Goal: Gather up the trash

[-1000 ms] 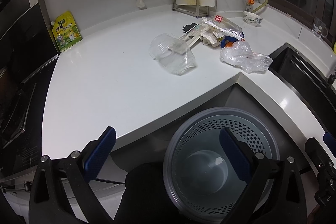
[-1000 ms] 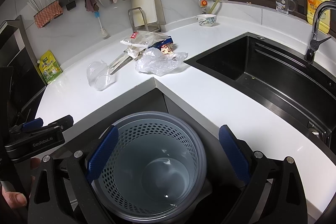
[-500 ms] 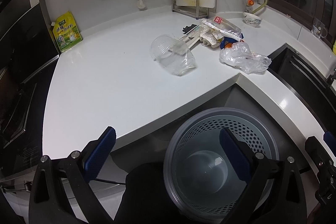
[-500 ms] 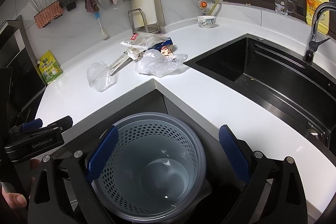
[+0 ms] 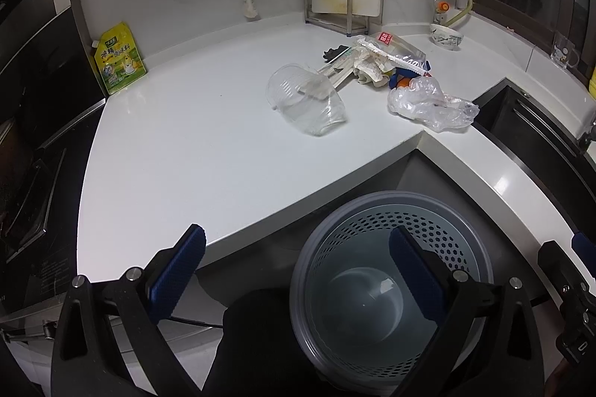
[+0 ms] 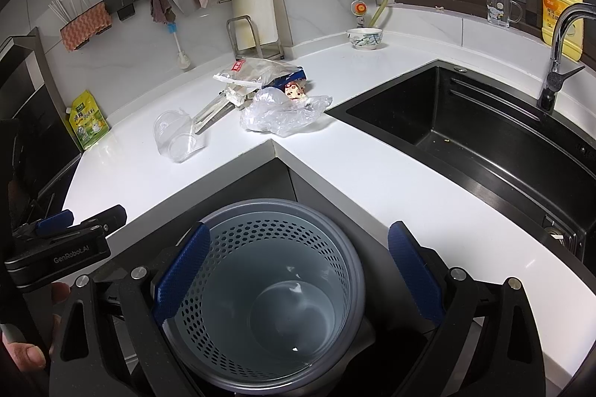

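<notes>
Nothing is changing from the earlier frames: both blue-padded grippers, left gripper (image 5: 296, 270) and right gripper (image 6: 298, 270), are still hovering wide open and empty over the empty grey perforated bin (image 6: 268, 289), while the crumpled clear plastic bag (image 6: 283, 114) and clear plastic cup (image 5: 305, 101) are lying uncollected on the white countertop (image 5: 186, 143).

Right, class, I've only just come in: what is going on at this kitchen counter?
A person is clearing rubbish, holding tongs in each hand. Both the left tongs and the right tongs are open and hold nothing, above a grey perforated bin on the floor by the counter corner. Nothing has been picked up yet: a clear plastic cup lying on its side, a crumpled plastic bag and some wrappers lie on the white counter.
</notes>
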